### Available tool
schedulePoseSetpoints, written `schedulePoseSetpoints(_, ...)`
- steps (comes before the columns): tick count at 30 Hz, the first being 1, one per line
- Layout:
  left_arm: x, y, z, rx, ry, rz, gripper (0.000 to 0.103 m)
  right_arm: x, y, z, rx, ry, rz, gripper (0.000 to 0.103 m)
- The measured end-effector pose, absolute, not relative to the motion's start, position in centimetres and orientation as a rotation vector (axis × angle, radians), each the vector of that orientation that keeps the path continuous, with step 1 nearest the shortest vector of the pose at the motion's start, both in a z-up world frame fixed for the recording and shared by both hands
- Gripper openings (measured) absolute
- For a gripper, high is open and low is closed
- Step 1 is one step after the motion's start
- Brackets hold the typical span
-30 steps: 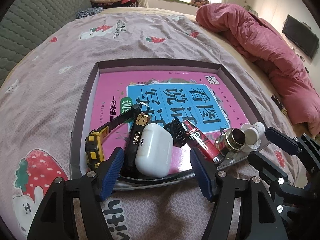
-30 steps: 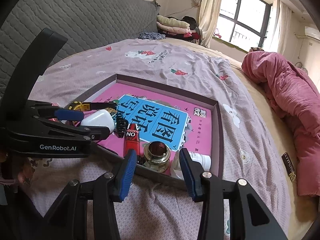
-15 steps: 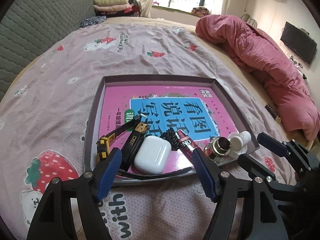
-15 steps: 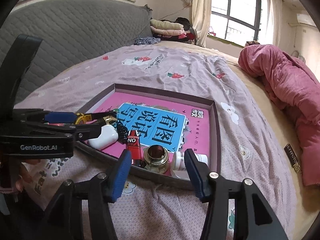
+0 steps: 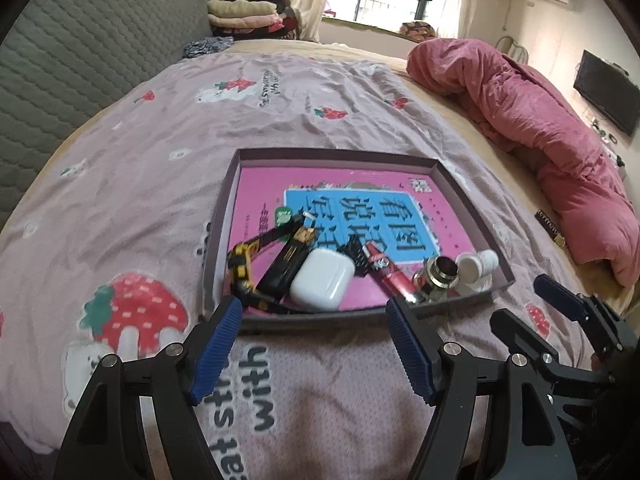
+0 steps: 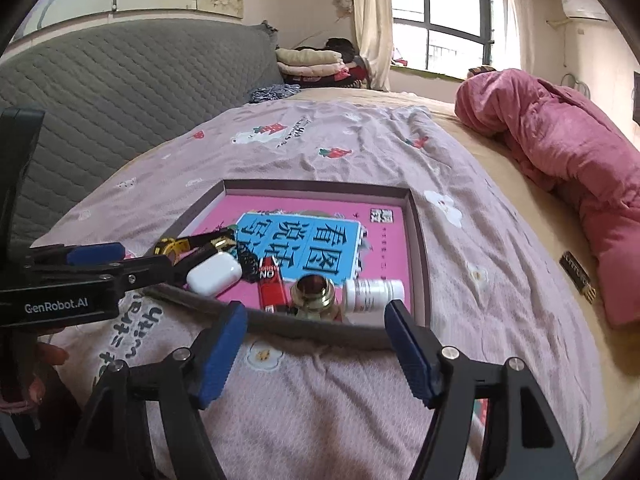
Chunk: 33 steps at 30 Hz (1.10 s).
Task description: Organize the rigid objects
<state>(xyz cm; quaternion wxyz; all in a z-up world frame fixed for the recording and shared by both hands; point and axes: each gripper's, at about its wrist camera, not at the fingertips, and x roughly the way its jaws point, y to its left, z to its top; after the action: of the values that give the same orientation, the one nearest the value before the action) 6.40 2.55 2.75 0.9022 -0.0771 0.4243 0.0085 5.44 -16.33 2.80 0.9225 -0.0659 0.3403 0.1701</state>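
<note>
A shallow brown tray (image 5: 222, 216) lies on the bed with a pink and blue book (image 5: 360, 204) inside. Along its near edge sit a yellow-black strap (image 5: 240, 264), a white earbud case (image 5: 322, 280), a black hair claw (image 5: 354, 258), a red tube (image 5: 386, 274), a brass fitting (image 5: 438, 276) and a white bottle (image 5: 476, 264). My left gripper (image 5: 313, 312) hovers open just short of the tray, empty. My right gripper (image 6: 315, 312) is opening its jaws before the brass fitting (image 6: 312, 290) and bottle (image 6: 372, 290), with nothing between them.
The strawberry-print bedspread (image 5: 280, 92) spreads around the tray. A pink quilt (image 5: 540, 128) is heaped at the right, with a small black item (image 6: 578, 278) beside it. A grey padded headboard (image 6: 120, 80) and folded clothes (image 6: 308, 60) stand behind.
Both grippers have drawn back from the tray and risen, so the tray looks smaller. The right gripper's jaws have spread much wider. The objects in the tray have stayed put.
</note>
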Motion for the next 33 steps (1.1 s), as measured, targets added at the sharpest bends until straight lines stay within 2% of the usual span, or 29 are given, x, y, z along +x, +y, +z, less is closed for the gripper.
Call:
schedulePoseSetpoints(17, 2.2, 1.3, 1.9, -0.166, 0.912, 0.079, 0.076, 1.6, -16.4, 1.9, -0.146, 0.722, 0.307, 0.071)
schedulePoseSetpoints(33, 1.7, 0.8, 0.6, -0.159, 0.938, 0.090, 0.076, 2.0, -17.2, 1.0, -0.121, 0.744, 0.296, 0.071)
